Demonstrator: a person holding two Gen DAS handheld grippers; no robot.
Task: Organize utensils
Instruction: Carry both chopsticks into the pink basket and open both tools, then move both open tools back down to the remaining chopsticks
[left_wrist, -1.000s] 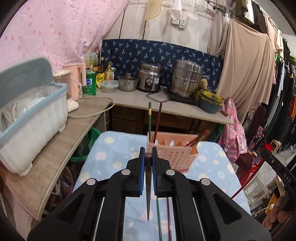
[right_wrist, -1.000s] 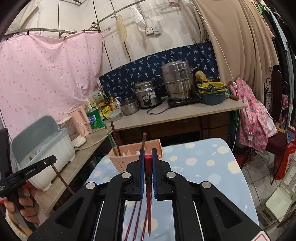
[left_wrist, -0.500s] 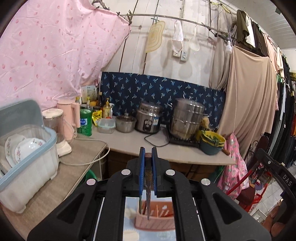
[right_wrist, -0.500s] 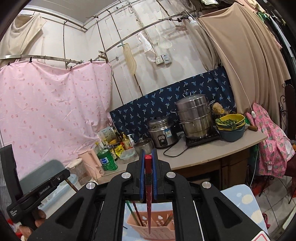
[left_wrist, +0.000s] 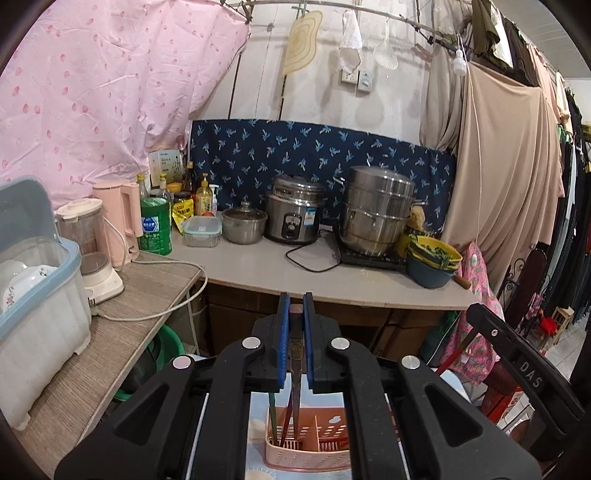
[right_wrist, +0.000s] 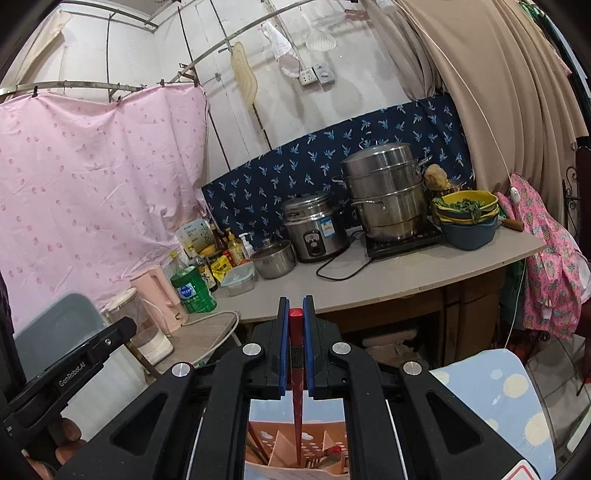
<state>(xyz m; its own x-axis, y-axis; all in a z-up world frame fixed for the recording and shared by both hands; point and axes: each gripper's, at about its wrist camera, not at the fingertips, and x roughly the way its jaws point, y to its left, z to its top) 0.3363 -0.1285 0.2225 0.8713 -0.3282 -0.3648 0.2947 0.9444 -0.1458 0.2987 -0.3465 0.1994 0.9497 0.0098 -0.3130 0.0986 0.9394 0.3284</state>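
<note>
While your left gripper (left_wrist: 294, 332) is clamped on a dark brown chopstick (left_wrist: 295, 373), that stick runs lengthwise between the blue pads, tapered tip pointing down over the pink caddy (left_wrist: 308, 448); two chopsticks (left_wrist: 279, 424) already stand in its left compartment; your right gripper (right_wrist: 294, 332) is clamped on a red chopstick (right_wrist: 296, 391), tip likewise down into the caddy (right_wrist: 295, 443); beyond, a counter (left_wrist: 258, 269) carries a rice cooker (left_wrist: 293, 214) and steamer pot (left_wrist: 378, 210).
</note>
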